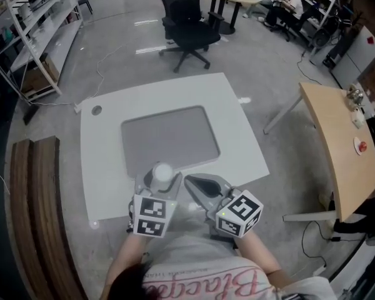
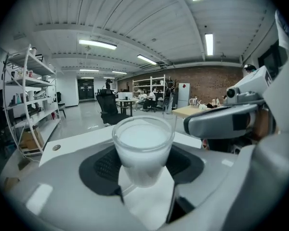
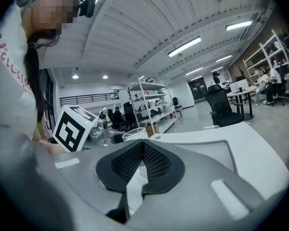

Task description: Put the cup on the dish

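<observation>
My left tool [image 2: 143, 170] is closed partway on the small round cup of clear, milky-looking glass [image 2: 143, 148]. The cup stands upright between the two dark pads, which seem to clasp its lower half. My right tool [image 3: 141, 158], just to the right of the left one, is empty, with its jaw tips pressed together. Ahead of both tools lies the white tabletop [image 1: 106, 136] with its grey rectangular mat [image 1: 169, 137].

The main risk, I judge, is that no view shows a dish, so I could set the cup down in the wrong spot. The grip looks low on the cup, so a quick swing or tilt could tip it out of the pads. I cannot tell whether the whiteness is liquid; if it is, tilting would spill it. The right tool is close enough to bump the cup.
</observation>
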